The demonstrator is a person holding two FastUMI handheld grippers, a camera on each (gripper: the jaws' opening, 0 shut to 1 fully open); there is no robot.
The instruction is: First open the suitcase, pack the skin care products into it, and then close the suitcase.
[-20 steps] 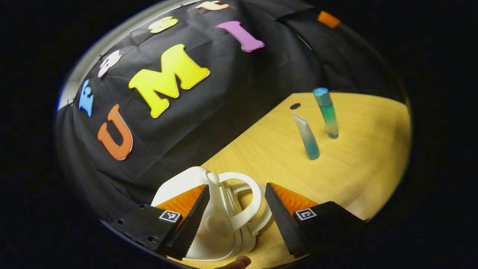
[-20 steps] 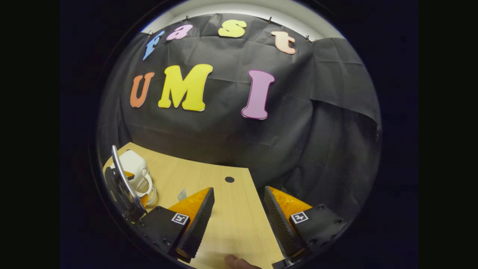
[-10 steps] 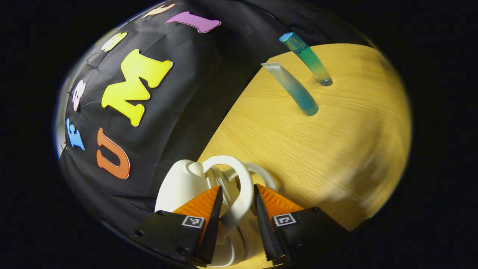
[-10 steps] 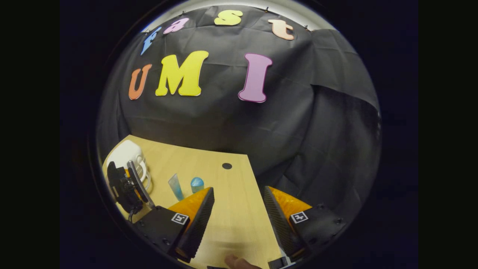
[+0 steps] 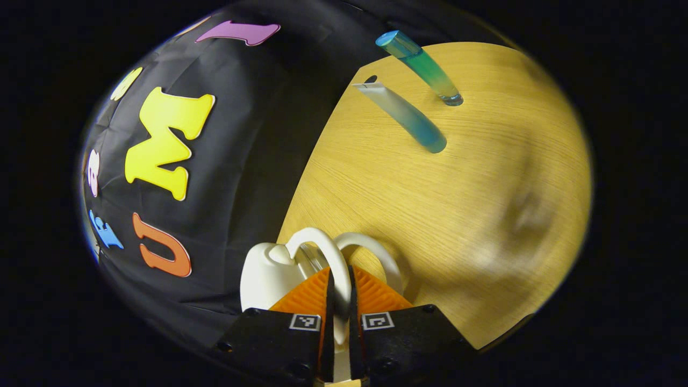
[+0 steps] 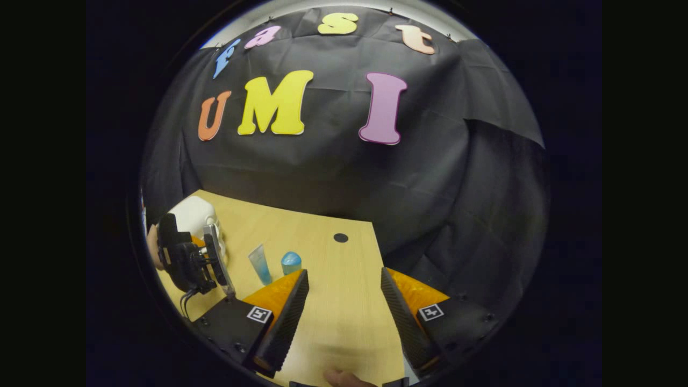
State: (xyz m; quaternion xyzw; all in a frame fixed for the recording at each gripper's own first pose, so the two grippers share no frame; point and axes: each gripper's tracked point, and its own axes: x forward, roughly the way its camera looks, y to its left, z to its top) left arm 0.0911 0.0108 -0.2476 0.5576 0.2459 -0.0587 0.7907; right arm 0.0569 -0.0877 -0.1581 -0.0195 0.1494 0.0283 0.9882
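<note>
A: State of the left tongs [image 5: 339,301]?

B: Drawn in narrow. Both orange fingers [image 5: 309,293] press on one white loop handle [image 5: 328,258] of the suitcase [image 5: 266,274], seen in the left gripper view. The lower stretch of that handle is hidden between the fingers. A second loop handle [image 5: 376,252] stands just beside, free of the fingers.

A: Where does the suitcase sit?

B: At the worktop's [image 5: 457,204] rear left corner, against the black cloth wall [image 5: 242,134]. Most of its white body is cut off behind the tongs, so whether the lid is raised cannot be told. In the right gripper view the suitcase [image 6: 194,215] is partly covered by the left tongs' dark body [image 6: 185,258] and the hand [image 6: 153,247] holding it; the grip itself cannot be made out there.

A: The skin care products?

B: Two, both upright on the worktop toward its rear edge, well apart from the suitcase. A blue tube [image 5: 406,115] standing on its cap, crimped end up, and a blue-green bottle [image 5: 422,67] just beside it. In the right gripper view the bottle's [image 6: 291,263] lower part is hidden behind a finger of the right tongs; the tube [image 6: 259,264] stands clear. A dark round hole [image 6: 341,237] lies in the worktop near the rear edge.

A: Right tongs [image 6: 344,312]?

B: Spread wide, nothing between the fingers, above the bare worktop. A fingertip of the holding hand [image 6: 341,378] is cut off at the bottom.
</note>
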